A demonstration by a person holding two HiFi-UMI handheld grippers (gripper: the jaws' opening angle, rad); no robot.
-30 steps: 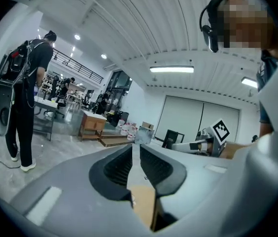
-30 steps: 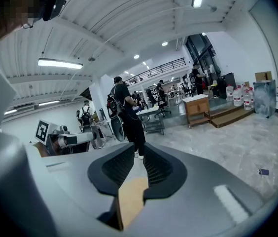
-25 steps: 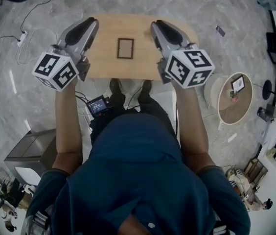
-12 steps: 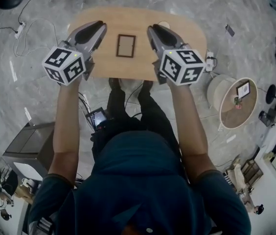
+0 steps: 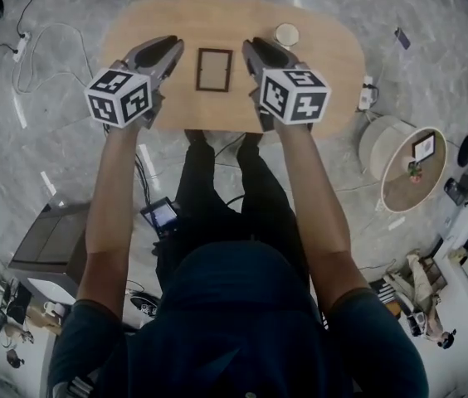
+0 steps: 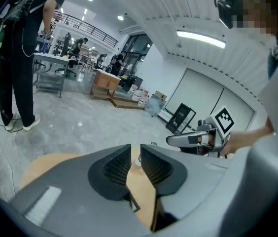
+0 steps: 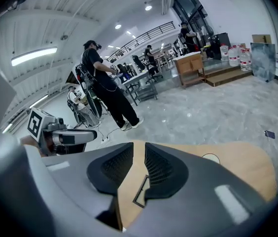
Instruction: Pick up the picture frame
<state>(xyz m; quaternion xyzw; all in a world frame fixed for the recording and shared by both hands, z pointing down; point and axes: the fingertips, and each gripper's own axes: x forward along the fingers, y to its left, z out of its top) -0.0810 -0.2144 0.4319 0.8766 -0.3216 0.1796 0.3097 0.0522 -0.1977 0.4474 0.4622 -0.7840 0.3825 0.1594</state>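
Note:
A small dark-brown picture frame (image 5: 214,69) lies flat on the oval wooden table (image 5: 325,65), near its front edge. My left gripper (image 5: 168,50) hangs just left of the frame with its jaws close together and nothing between them. To the frame's right, about level with it, my right gripper (image 5: 249,48) is also shut and empty. In the left gripper view, the jaws (image 6: 135,154) point over the table, and a corner of the frame (image 6: 133,206) shows below them. In the right gripper view, the frame (image 7: 140,194) shows under the jaws (image 7: 139,154).
A white round disc or cup (image 5: 286,35) sits on the table behind the right gripper. A round side table (image 5: 408,168) stands to the right, a grey box (image 5: 43,251) at the lower left, and cables (image 5: 31,65) lie on the floor at the left. People stand in the hall beyond.
Both grippers have moved forward over the table and closer to the frame's two sides. The head view now shows the whole tabletop.

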